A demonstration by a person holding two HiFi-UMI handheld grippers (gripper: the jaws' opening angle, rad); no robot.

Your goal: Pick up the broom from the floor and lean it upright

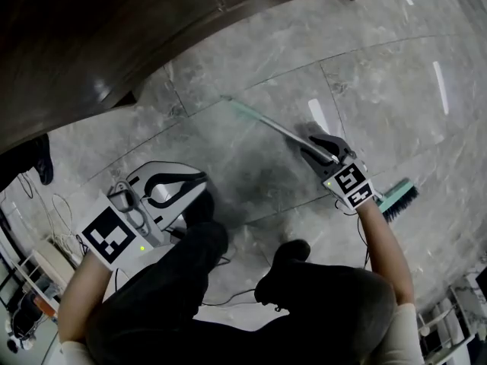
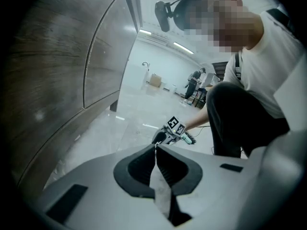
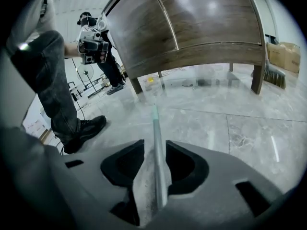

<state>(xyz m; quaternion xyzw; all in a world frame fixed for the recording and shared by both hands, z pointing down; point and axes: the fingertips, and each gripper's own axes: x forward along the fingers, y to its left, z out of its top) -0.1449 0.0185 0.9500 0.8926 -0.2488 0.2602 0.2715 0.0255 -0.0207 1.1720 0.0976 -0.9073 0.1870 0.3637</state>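
Observation:
The broom lies flat on the grey marble floor, its thin handle (image 1: 266, 122) running up-left from the teal brush head (image 1: 399, 197). My right gripper (image 1: 316, 144) sits low over the handle near the brush end. Its jaws are open with the handle (image 3: 155, 128) lying between them, and a gap shows on the left side (image 3: 154, 143). My left gripper (image 1: 199, 178) hovers over the floor to the left, apart from the broom. Its tips meet with nothing between them (image 2: 155, 146). The teal brush (image 2: 190, 139) shows behind the right gripper in the left gripper view.
A dark wooden cabinet (image 1: 114, 36) on legs stands along the far side (image 3: 192, 28). Another brush head (image 3: 274, 75) rests by its right leg. The person crouches, shoes (image 1: 293, 251) behind the broom. Cables (image 1: 46, 204) and racks (image 1: 30, 280) lie at the left.

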